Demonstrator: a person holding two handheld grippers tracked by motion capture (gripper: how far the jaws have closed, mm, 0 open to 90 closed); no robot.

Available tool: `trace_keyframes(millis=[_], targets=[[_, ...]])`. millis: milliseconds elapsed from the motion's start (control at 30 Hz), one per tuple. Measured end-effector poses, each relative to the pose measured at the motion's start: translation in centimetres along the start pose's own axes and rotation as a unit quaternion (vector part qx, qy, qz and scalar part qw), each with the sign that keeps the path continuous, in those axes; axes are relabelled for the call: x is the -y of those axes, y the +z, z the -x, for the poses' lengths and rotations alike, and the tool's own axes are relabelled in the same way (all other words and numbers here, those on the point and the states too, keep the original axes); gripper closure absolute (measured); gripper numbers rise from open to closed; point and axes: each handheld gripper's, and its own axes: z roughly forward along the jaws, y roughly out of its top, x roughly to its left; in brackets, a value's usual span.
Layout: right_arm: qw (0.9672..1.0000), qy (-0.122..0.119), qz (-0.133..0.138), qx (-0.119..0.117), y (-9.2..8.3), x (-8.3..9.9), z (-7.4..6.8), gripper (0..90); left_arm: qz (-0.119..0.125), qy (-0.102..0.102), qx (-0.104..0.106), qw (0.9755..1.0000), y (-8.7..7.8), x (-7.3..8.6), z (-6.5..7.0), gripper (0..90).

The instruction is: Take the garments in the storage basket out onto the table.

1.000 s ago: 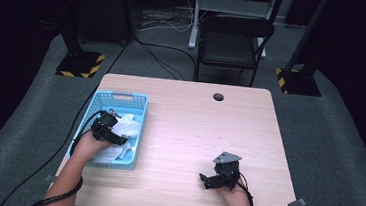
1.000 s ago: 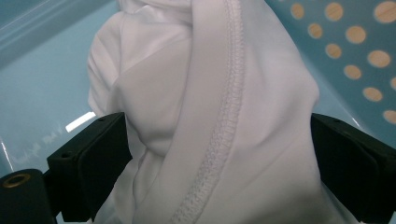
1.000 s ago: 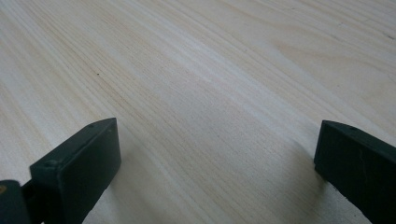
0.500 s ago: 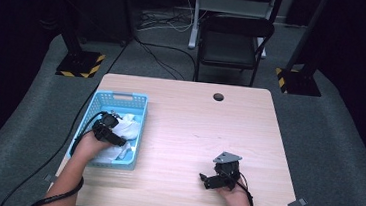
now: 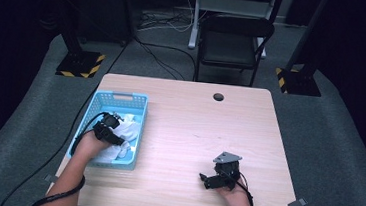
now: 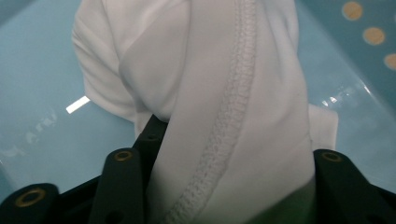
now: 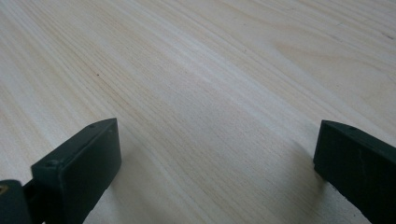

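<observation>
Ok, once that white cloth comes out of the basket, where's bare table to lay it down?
The widest bare stretch of the table runs from the blue basket across to the right edge, behind the right gripper and up to the round hole. It is crowded inside the basket, where the left gripper sits in the white cloth.

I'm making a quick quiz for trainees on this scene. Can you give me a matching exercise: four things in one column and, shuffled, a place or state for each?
Things:
1. white cloth
2. blue basket
3. right hand-held gripper
4. black chair

Places or states:
A. on the floor beyond the table's far edge
B. jaws apart over bare wood
C. on the left part of the table
D. inside the basket, between the jaws of the left hand-held gripper

Pairs: 1-D, 2-C, 3-B, 4-A
</observation>
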Motion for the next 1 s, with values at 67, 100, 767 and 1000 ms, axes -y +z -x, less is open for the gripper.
trace_keyframes(millis=[67,100,767,1000], targets=[[1.0000,0.000,0.000,0.000,0.0,0.0,0.0,0.2,0.004,-0.001,-0.006,1.0000,-0.1,0.0,0.0,54.3],[1.0000,0.000,0.000,0.000,0.0,0.0,0.0,0.2,0.005,-0.003,-0.007,1.0000,-0.2,0.0,0.0,54.3],[1.0000,0.002,0.001,-0.001,0.0,0.0,0.0,0.2,0.050,0.018,0.000,0.9986,-3.3,-0.5,0.7,57.1],[1.0000,0.001,0.000,0.000,0.0,0.0,0.0,0.2,0.068,0.023,-0.008,0.9974,-5.1,-0.5,0.8,57.3]])
